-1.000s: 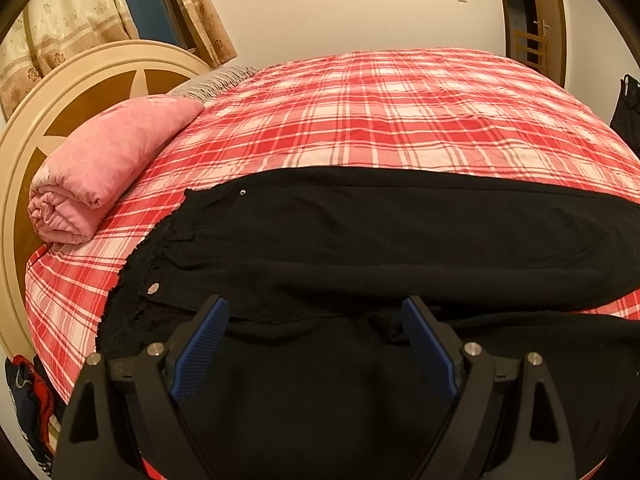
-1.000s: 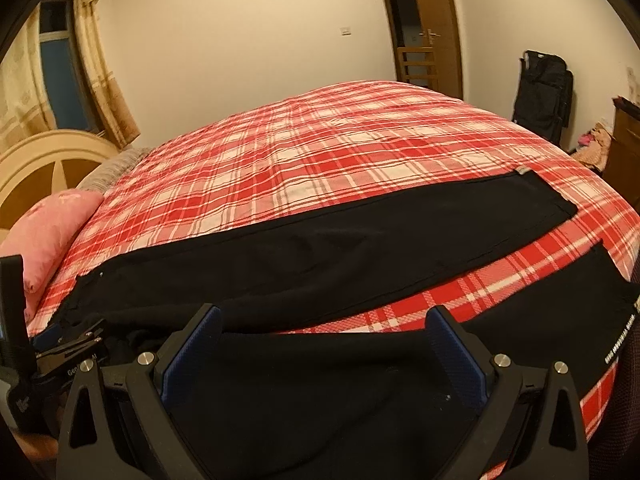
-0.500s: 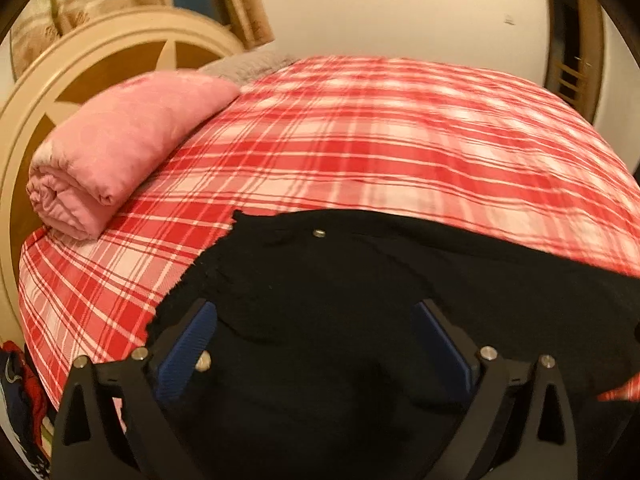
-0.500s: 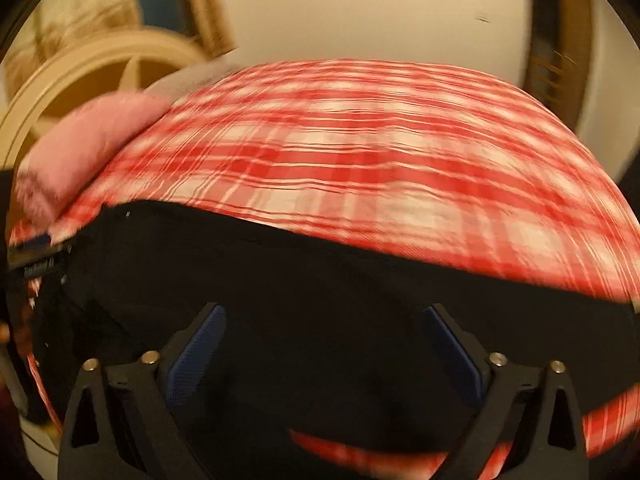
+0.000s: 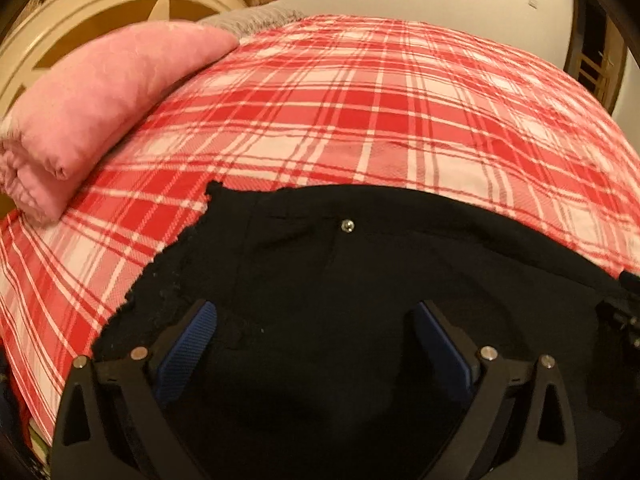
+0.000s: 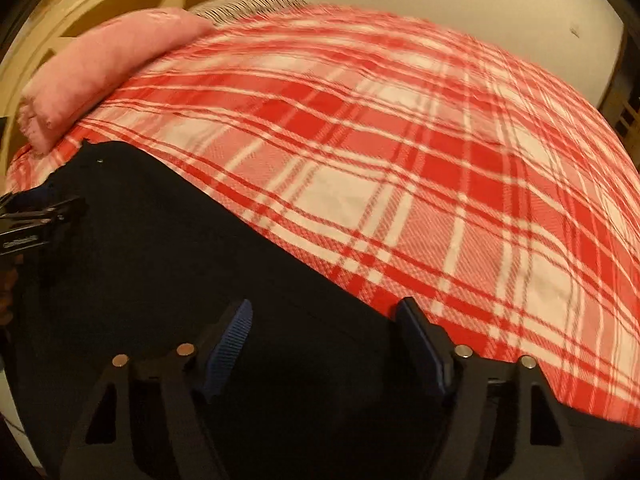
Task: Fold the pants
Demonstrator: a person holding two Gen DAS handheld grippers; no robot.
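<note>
The black pants (image 5: 360,280) lie spread on the bed (image 5: 380,120), along its near edge, on top of the red and white plaid cover. Their waistband end points toward the headboard end of the bed; its ragged-looking edge shows in the left wrist view, with a small metal rivet (image 5: 346,225) on the cloth a little way in from that edge. In the right wrist view the pants (image 6: 180,260) run as one dark band from the left side down toward the near edge, and the plaid cover shows beyond them.

The left gripper (image 5: 316,336) hangs low over the waistband area, its two blue-padded fingers (image 5: 188,344) spread wide apart with only flat black cloth between them; whether the fingertips touch the cloth cannot be told. The right gripper (image 6: 324,328) is over the pants further along, close to where their far edge meets the plaid cover. Its fingers (image 6: 230,340) also stand apart, somewhat less widely, with nothing pinched between them. Part of the left gripper (image 6: 36,220) shows at the left edge of the right wrist view.

At the head of the bed a rolled pink blanket (image 5: 100,108) lies on the cover, well apart from the pants, against a cream, arched headboard (image 5: 100,8). A grey pillow (image 5: 256,18) sits beside the blanket.
</note>
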